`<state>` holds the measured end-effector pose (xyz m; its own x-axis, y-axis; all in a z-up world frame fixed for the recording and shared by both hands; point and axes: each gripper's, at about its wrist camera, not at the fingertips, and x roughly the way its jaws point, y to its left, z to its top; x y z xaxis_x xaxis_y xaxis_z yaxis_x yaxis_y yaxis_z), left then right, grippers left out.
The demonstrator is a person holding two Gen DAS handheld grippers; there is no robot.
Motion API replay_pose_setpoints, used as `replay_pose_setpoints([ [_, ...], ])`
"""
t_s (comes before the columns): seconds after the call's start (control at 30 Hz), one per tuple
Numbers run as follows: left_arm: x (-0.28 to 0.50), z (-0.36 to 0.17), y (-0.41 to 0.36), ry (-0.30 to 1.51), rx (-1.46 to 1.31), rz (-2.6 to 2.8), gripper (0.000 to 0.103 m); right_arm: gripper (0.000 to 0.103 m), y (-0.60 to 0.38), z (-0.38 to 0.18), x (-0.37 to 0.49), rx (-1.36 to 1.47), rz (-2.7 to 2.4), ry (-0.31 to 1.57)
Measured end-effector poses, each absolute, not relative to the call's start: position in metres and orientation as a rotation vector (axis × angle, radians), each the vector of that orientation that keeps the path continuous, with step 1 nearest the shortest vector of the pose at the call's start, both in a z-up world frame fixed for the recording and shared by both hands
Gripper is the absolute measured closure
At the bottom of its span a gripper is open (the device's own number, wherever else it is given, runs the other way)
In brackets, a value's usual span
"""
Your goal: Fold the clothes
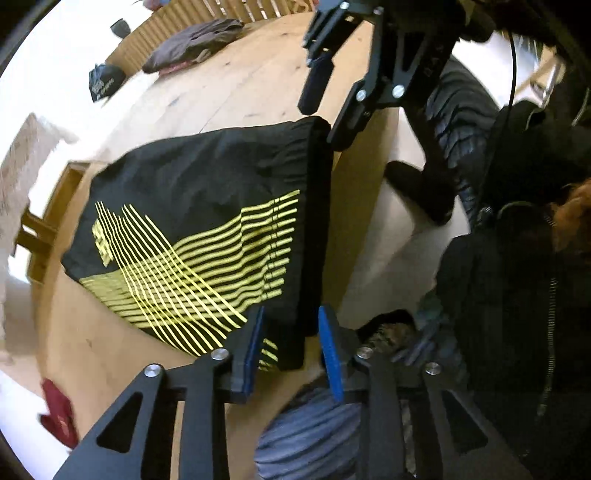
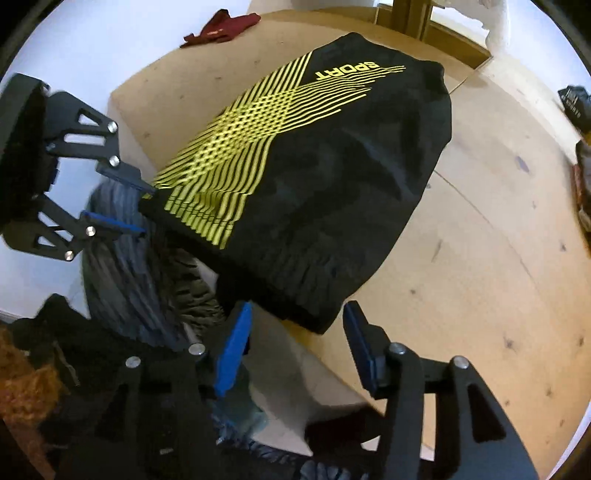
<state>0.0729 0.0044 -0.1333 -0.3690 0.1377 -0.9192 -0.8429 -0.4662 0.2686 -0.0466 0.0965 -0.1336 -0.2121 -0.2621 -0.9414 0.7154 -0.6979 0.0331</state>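
Observation:
A black garment (image 1: 207,229) with yellow stripes and the word SPORT lies folded on the wooden table (image 1: 236,92), its near edge hanging over the table's front edge. It also shows in the right wrist view (image 2: 314,192). My left gripper (image 1: 291,332) is open, its blue pads on either side of the garment's near corner, not closed on it. My right gripper (image 2: 295,328) is open around the other near corner. Each gripper shows in the other's view: the right (image 1: 325,107) and the left (image 2: 144,210), both open.
A pile of brown folded clothes (image 1: 192,44) lies at the table's far side. A dark red garment (image 2: 221,31) lies on the floor, also in the left wrist view (image 1: 59,413). A black bag (image 1: 103,83) sits on the floor. The person stands at the table's front edge.

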Motion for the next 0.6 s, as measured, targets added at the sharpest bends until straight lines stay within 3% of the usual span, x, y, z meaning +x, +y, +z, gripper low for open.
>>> replay_pose_setpoints([
  [0.27,0.068,-0.159,0.023,1.197,-1.144,1.870,0.069,0.052,0.093,-0.148,-0.059,1.422,-1.966,0.561],
  [0.43,0.060,-0.160,0.021,1.138,-1.169,1.889,0.070,0.052,0.096,-0.154,-0.063,1.434,-1.952,0.517],
  [0.53,0.056,-0.157,0.017,1.084,-1.183,1.916,0.079,0.062,0.098,-0.156,-0.066,1.431,-1.937,0.483],
  [0.6,0.055,-0.155,0.015,1.056,-1.190,1.921,0.080,0.080,0.100,-0.152,-0.067,1.416,-1.944,0.476],
])
